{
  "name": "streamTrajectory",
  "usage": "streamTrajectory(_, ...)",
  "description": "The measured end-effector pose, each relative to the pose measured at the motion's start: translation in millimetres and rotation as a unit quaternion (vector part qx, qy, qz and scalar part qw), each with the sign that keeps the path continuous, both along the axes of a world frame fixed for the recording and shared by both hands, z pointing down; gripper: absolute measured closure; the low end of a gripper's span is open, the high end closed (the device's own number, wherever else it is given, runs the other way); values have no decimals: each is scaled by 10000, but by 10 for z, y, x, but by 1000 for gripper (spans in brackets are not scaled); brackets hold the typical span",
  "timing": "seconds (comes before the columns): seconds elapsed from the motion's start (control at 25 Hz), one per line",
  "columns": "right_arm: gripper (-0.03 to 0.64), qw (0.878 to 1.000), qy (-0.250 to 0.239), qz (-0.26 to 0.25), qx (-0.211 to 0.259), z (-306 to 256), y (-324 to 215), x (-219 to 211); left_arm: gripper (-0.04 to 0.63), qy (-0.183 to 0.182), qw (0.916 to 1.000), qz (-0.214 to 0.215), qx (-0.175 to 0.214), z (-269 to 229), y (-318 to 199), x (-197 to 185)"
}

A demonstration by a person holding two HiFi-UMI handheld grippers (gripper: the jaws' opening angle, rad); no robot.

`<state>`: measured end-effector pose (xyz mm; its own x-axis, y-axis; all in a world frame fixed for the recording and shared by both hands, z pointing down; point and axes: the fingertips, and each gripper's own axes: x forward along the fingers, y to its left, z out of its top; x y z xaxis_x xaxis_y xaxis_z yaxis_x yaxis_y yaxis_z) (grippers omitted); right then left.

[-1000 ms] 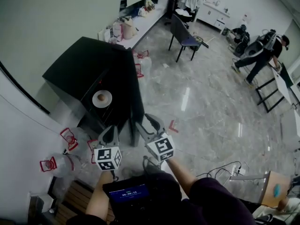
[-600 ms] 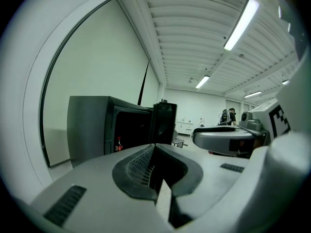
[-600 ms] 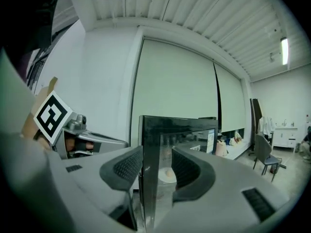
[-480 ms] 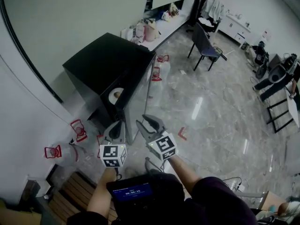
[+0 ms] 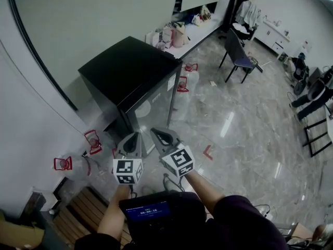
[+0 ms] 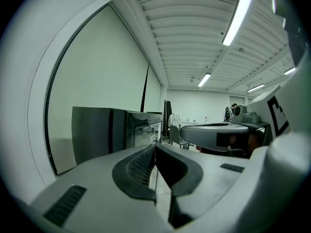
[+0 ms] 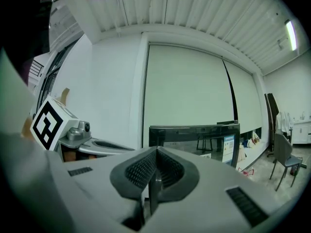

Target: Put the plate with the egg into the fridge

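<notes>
The black mini fridge (image 5: pixel 127 69) stands against the wall with its glass door (image 5: pixel 158 105) shut. Through the glass a pale round shape, the plate (image 5: pixel 143 109), shows faintly; I cannot make out the egg. My left gripper (image 5: pixel 135 136) and right gripper (image 5: pixel 157 133) hang side by side in front of the door, a short way off it. Both are shut with nothing between their pads. The fridge (image 6: pixel 112 130) lies ahead in the left gripper view, and the right gripper view shows the fridge (image 7: pixel 194 135) with its door sticker.
Water jugs with red handles (image 5: pixel 92 140) (image 5: pixel 63 163) stand left of the fridge, and others (image 5: pixel 182 84) to its right. A red tape mark (image 5: pixel 208 151) is on the marble floor. A chair (image 5: pixel 239 56) and a cluttered counter (image 5: pixel 182 33) lie beyond. A wooden pallet (image 5: pixel 83 212) is near my left.
The fridge door has swung from open to shut, so the plate with the egg is now behind glass. My right gripper's jaws have closed. The left stays shut.
</notes>
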<state>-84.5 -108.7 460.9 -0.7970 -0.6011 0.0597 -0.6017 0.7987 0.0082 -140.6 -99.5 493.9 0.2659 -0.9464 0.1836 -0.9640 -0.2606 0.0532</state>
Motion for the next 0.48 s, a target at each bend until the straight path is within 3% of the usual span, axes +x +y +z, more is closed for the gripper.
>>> streamTrajectory(0.48, 610, 9997, -158, -110, -121, 22, -136, 114, 586, -130, 9999, -33, 28, -15, -109, 123)
